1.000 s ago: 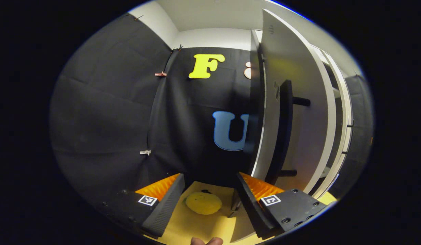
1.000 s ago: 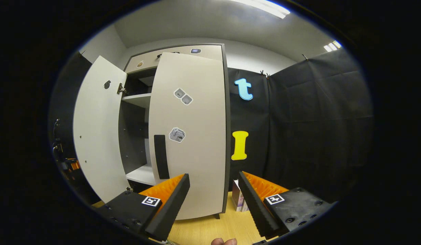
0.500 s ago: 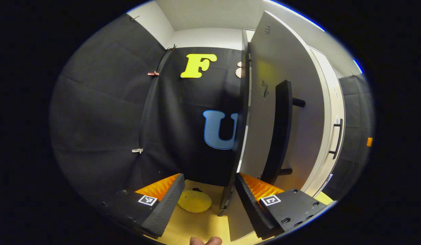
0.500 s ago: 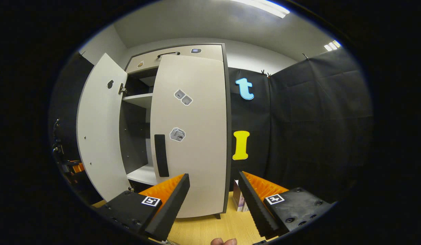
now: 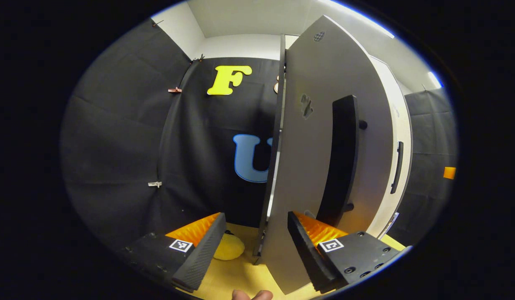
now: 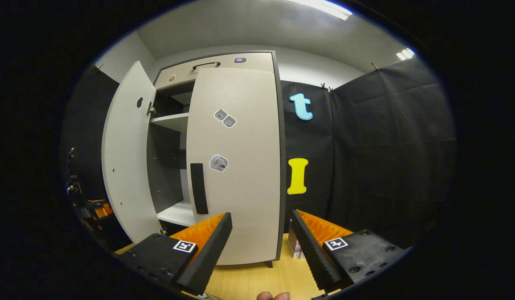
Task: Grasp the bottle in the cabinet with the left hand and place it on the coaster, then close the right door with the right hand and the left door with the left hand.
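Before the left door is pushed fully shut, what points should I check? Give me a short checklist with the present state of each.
1. Right door shut: ok, it looks flush with the cabinet.
2. Left door shut: not ok, it stands ajar.
3. Left hand-held gripper free: ok, open, holding nothing.
4. Right hand-held gripper clear of the doors: ok, open, held back.
5. Bottle on coaster: cannot tell.

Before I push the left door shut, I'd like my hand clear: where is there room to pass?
Open gap between left door and shut right door. Bare shelf inside. Tight at the door's edge, by the left tool.
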A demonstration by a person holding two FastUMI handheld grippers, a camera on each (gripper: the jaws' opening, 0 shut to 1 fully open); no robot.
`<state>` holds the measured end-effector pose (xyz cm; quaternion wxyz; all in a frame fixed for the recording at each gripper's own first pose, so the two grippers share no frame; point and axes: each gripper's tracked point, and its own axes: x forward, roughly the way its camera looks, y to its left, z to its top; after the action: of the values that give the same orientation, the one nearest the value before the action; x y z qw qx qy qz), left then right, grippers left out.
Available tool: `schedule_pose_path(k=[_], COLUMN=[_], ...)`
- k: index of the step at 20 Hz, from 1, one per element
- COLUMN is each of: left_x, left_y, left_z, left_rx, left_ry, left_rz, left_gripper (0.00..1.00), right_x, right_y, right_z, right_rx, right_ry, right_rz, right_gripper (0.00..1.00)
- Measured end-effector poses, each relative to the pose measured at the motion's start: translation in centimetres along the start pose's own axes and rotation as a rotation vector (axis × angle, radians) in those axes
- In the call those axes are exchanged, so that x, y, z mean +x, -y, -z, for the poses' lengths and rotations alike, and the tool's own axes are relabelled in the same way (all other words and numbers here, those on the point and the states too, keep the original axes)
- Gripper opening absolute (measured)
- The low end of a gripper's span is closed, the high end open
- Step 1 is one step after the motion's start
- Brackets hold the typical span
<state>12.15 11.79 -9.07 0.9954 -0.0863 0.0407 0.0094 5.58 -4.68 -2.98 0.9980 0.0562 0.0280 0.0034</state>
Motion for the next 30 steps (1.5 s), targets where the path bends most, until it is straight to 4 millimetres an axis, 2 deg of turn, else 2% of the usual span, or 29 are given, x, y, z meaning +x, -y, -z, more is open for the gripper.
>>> schedule_pose_path(k=[1, 4, 8, 10, 12, 14, 17, 18, 23, 25, 26, 27, 28, 29, 30], left_x=[0.3, 1.5, 4.1, 5.3, 6.0, 6.7, 7.4, 7.3, 6.4, 5.3, 4.7, 4.0, 3.2, 2.5, 1.9], left_y=[0.9, 4.9, 11.5, 15.1, 16.6, 16.8, 17.5, 17.6, 17.2, 17.1, 17.0, 17.0, 16.8, 16.6, 16.3], left_z=[0.2, 0.4, 2.1, 3.4, 3.5, 2.7, 3.1, 3.1, 2.8, 2.6, 2.4, 2.2, 1.9, 1.5, 1.4], left_rx=[-0.005, 0.014, 0.021, 0.009, 0.044, 0.089, 0.102, 0.105, 0.110, 0.097, 0.088, 0.080, 0.075, 0.074, 0.077], left_ry=[-0.004, -0.008, -0.029, -0.058, -0.033, -0.014, -0.015, -0.017, -0.020, -0.027, -0.029, -0.032, -0.032, -0.033, -0.035], left_rz=[0.017, 0.071, 0.167, 0.217, 0.226, 0.220, 0.229, 0.226, 0.210, 0.213, 0.216, 0.220, 0.222, 0.223, 0.224], left_gripper=[0.95, 0.95, 0.92, 0.95, 0.95, 0.95, 0.95, 0.93, 0.95, 0.93, 0.97, 0.93, 0.95, 0.93, 0.95], right_x=[0.1, 0.4, 0.7, 0.7, 0.8, 0.9, 1.3, 1.3, 1.8, 2.0, 2.0, 2.0, 2.0, 1.9, 1.8], right_y=[0.0, 0.0, 0.5, 0.9, 1.5, 1.7, 2.1, 2.1, 1.8, 1.7, 1.4, 1.3, 1.1, 0.8, 0.5], right_z=[0.0, 0.1, 0.3, 0.3, 0.1, 0.2, 0.5, 0.6, 0.8, 1.1, 1.0, 1.0, 1.0, 0.8, 0.6], right_rx=[-0.001, -0.002, 0.001, 0.001, 0.007, 0.012, 0.006, 0.007, 0.005, 0.014, 0.023, 0.027, 0.027, 0.025, 0.022], right_ry=[0.000, -0.004, -0.015, -0.013, -0.010, -0.011, -0.018, -0.020, -0.031, -0.043, -0.046, -0.046, -0.044, -0.040, -0.034], right_rz=[0.000, 0.004, 0.023, 0.032, 0.038, 0.041, 0.042, 0.041, 0.034, 0.034, 0.029, 0.028, 0.026, 0.023, 0.017], right_gripper=[0.95, 0.95, 0.95, 0.95, 0.95, 0.95, 0.95, 0.95, 0.95, 0.95, 0.95, 0.95, 0.95, 0.95, 0.95])
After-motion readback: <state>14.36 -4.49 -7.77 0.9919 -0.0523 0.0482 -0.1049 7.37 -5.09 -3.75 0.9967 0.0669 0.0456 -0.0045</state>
